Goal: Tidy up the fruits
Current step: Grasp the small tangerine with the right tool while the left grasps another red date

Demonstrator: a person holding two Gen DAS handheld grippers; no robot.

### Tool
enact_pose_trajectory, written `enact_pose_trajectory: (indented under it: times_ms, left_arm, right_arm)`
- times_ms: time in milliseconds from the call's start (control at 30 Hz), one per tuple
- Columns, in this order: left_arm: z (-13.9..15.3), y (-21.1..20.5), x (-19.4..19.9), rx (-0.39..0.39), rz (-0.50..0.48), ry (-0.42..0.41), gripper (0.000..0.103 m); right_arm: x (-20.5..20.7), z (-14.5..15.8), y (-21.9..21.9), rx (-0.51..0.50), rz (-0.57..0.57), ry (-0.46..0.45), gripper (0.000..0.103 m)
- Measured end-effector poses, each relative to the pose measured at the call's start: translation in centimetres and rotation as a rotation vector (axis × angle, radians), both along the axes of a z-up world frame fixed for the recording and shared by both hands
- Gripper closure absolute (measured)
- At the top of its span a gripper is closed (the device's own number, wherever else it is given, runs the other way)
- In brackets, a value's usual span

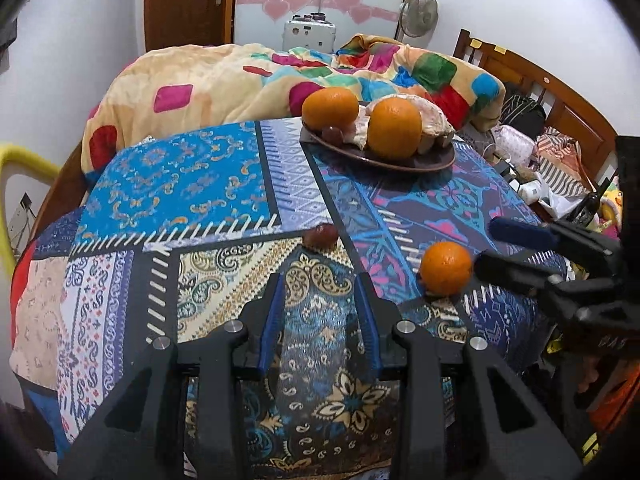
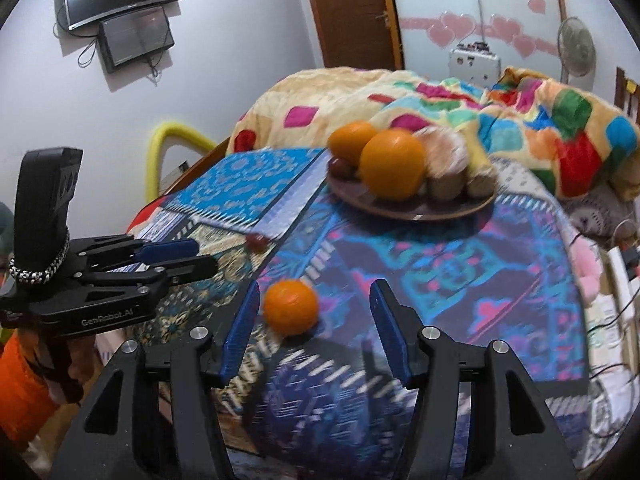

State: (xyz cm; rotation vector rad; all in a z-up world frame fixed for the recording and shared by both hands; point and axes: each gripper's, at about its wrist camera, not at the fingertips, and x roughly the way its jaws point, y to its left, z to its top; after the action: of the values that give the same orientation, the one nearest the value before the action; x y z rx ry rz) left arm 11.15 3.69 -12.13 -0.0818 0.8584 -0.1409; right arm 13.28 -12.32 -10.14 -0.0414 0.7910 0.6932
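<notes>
Right wrist view: the right gripper (image 2: 314, 320) has its jaws spread, nothing gripped. A small orange (image 2: 291, 307) lies on the patterned cloth (image 2: 460, 280) just beyond the fingertips, nearer the left finger, untouched. The left gripper (image 1: 320, 300) has its jaws parted narrowly and empty, over bare cloth. A small dark red fruit (image 1: 322, 236) sits further off. The brown plate (image 1: 400, 162), far side, carries two larger oranges (image 1: 394, 128).

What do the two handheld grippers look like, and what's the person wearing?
Both grippers, left and right, are black plastic with blue ribbed fingers and silver bolts. The left body reads "GenRobot.AI", with a metal chain around its upright black block. An orange sleeve shows below it.
</notes>
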Motion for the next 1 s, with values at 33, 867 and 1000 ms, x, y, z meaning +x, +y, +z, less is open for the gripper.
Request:
enact_pose_trajectory:
  times_ms: [33, 867, 1000]
  left_arm:
    - [-0.1, 0.0, -0.1, 0.000, -0.001, 0.001, 0.067]
    - [-1.3, -0.5, 3.4, 0.003, -0.032, 0.030, 0.067]
    - [-1.5, -0.8, 4.5, -0.001, -0.037, 0.034, 0.067]
  right_arm:
    - [0.0, -0.4, 0.3, 0.000, 0.003, 0.005, 0.049]
    - [1.3, -0.4, -0.9, -0.046, -0.023, -0.049, 0.069]
    - [2.1, -0.4, -2.3, -0.062, -0.062, -0.052, 0.069]
